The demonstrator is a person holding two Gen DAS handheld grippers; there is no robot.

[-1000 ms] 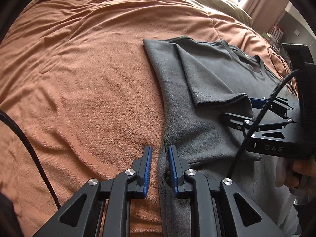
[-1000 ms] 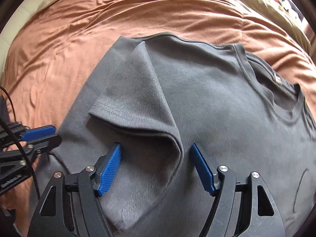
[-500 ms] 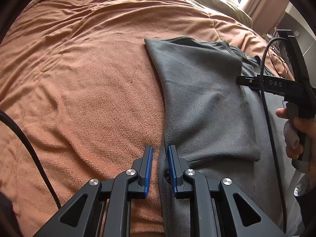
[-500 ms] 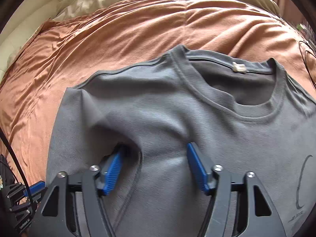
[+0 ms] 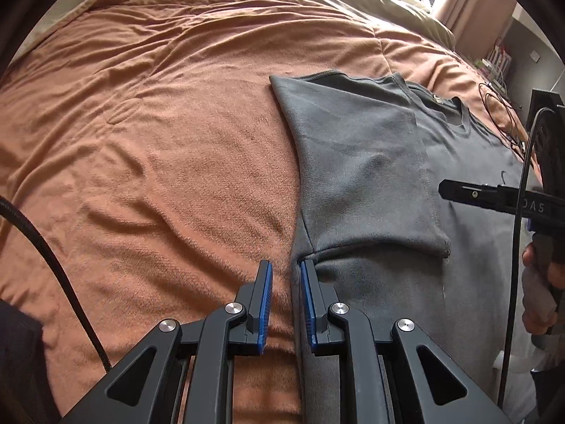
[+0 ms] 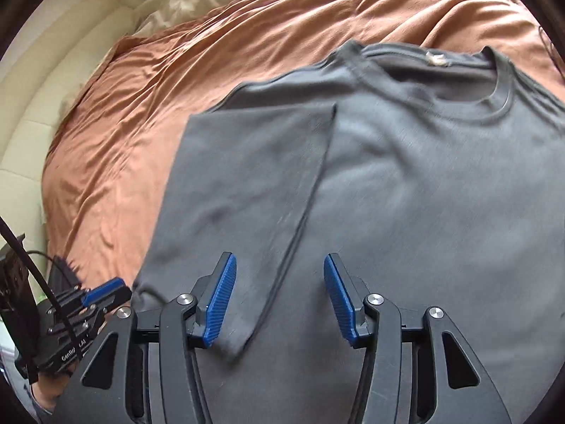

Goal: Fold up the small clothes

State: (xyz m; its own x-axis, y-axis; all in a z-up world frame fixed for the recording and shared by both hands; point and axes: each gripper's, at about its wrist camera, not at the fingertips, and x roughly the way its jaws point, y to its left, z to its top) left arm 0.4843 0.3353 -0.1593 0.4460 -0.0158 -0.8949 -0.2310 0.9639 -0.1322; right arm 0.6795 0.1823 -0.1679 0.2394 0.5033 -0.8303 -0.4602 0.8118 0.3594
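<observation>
the grey t-shirt (image 6: 406,183) lies flat on the orange blanket (image 5: 159,141) of the bed, its sleeve (image 6: 254,176) now folded in over the chest and no longer lifted. the right tongs (image 6: 280,300) have let it go and hang above it, jaws apart though they have just been narrowing. the left tongs (image 5: 285,304) stay nearly together with the shirt's side edge between them; whether they pinch it i cannot tell.

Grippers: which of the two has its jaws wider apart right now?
The right gripper: a wide gap over the gray T-shirt, gripping nothing, jaws just closing. The left gripper stands nearly shut at the shirt's edge.
</observation>
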